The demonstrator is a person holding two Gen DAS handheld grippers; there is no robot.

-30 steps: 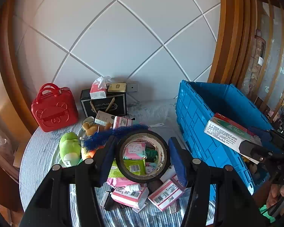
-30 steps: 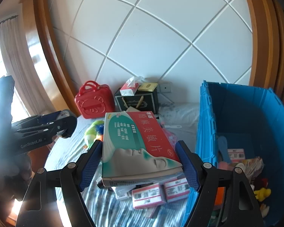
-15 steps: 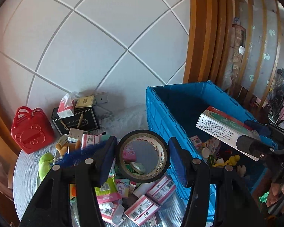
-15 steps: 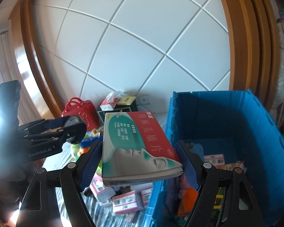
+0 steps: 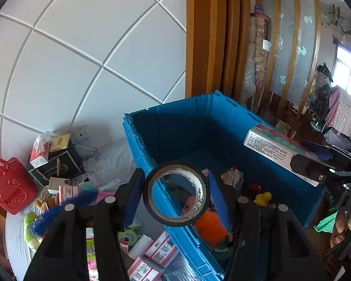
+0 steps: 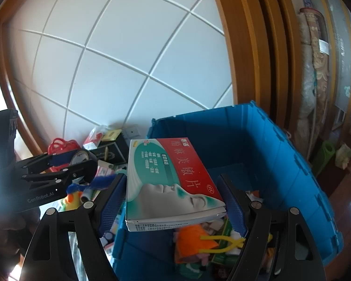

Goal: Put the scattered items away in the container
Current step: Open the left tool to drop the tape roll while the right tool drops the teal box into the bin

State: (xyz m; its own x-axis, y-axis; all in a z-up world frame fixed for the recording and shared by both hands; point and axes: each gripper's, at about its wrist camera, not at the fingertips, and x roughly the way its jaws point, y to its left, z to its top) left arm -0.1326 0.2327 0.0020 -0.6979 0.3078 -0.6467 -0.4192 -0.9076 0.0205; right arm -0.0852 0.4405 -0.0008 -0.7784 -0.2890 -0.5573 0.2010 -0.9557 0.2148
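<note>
Two views to go through, left wrist first. A roll of tape (image 5: pixel 176 194) is pinched between the left gripper (image 5: pixel 176 197) pads, jaws about halfway in, the ribbed blue pad faces pressed on both sides of the ring. It's a dark-edged hoop with a pale cardboard-looking core, held upright, so the stuff behind gets framed through the hole. It's hanging over the near-left wall of the blue crate (image 5: pixel 175 126), a rigid moulded plastic tub with ribbed walls and a stepped rim. Soft toys are piled on its floor: a fuzzy orange plush (image 5: pixel 210 227) around 5 o'clock from the tape and a small yellow figure (image 5: pixel 264 197) at 3 o'clock. Out at 8 o'clock, on the round table (image 5: pixel 14 236) with its fine striped cloth, a glossy red handbag (image 5: pixel 9 186), a black box (image 5: pixel 58 166) and pink-and-white cartons (image 5: pixel 161 249) are scattered about. The other gripper can be spotted at 3 o'clock with its carton.

Right wrist now. A flat medicine box (image 6: pixel 170 182), smooth printed card in red, teal and grey, is clamped by the right gripper (image 6: pixel 172 205), jaws spread wide to fit its width. It's held flat above the crate's (image 6: pixel 280 154) near-left corner, with the orange plush (image 6: pixel 191 241) and a yellow Y-shaped bit (image 6: pixel 224 244) seen just under it at 6 o'clock. The left gripper (image 6: pixel 82 164) with the tape is visible at 9 o'clock, a fuzzy blue pipe-cleaner thing (image 6: pixel 93 182) just below it.
</note>
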